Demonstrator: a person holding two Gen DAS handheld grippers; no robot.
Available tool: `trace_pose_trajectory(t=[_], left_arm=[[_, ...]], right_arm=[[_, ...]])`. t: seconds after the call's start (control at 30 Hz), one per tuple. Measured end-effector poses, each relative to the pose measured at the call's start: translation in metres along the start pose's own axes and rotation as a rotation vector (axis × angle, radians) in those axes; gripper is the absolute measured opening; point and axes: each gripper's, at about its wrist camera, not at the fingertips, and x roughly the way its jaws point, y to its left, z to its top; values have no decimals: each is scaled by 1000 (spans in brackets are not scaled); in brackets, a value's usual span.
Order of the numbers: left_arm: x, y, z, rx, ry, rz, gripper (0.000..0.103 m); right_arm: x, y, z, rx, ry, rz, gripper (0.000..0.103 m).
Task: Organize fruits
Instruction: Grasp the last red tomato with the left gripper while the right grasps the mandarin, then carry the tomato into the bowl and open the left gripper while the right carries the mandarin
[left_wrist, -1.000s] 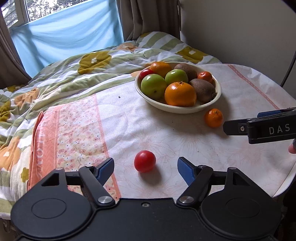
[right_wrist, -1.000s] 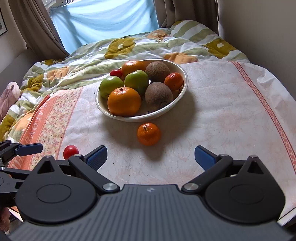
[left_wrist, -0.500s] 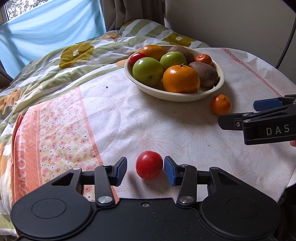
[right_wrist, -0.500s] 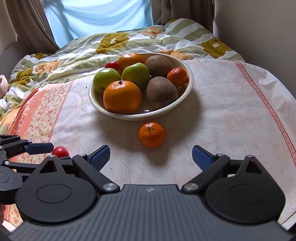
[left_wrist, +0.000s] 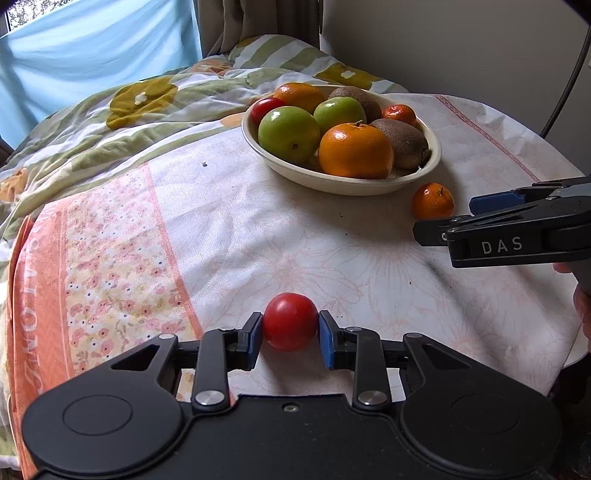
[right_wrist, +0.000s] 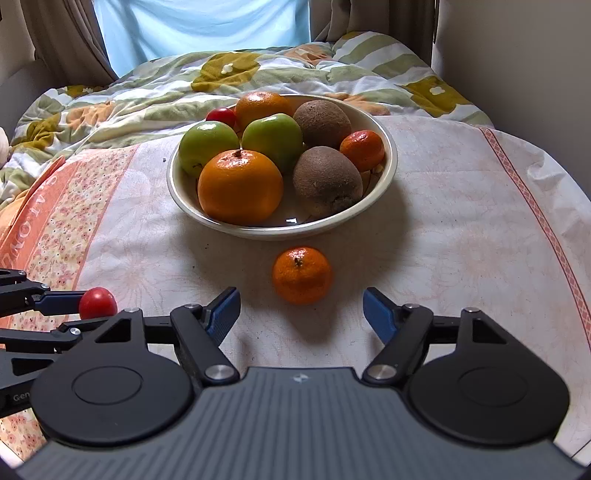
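The tablecloth (left_wrist: 258, 229) has orange lettering along its floral border, cut off so I can't read it properly. The cream bowl (right_wrist: 236, 229) holds oranges, green apples, kiwis, a small mandarin and a red tomato. The right gripper (right_wrist: 300, 312) says "DAS" on its side in the left view; its jaws have just been narrowing, not yet touching the loose mandarin (right_wrist: 301, 275) just ahead. The left gripper (left_wrist: 290, 334) is clamped on a glossy red tomato (left_wrist: 290, 326) on the cloth.

"DAS" on right claw (left_wrist: 480, 214)
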Motion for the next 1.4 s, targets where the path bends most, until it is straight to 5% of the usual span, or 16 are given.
trace_pose_trajectory(t=[0.47, 0.57, 0.63, 1.4], left_arm=[[-10, 2, -2, -63, -10, 35, 35], [-13, 2, -2, -81, -16, 48, 35], [-15, 1, -2, -90, -19, 55, 35], [-58, -49, 23, -183, -87, 136, 35]], right_arm=[[14, -1, 11, -40, 23, 13, 73], [17, 0, 13, -55, 27, 21, 67], [18, 0, 13, -65, 33, 27, 53], [-36, -33, 17, -108, -27, 175, 53]])
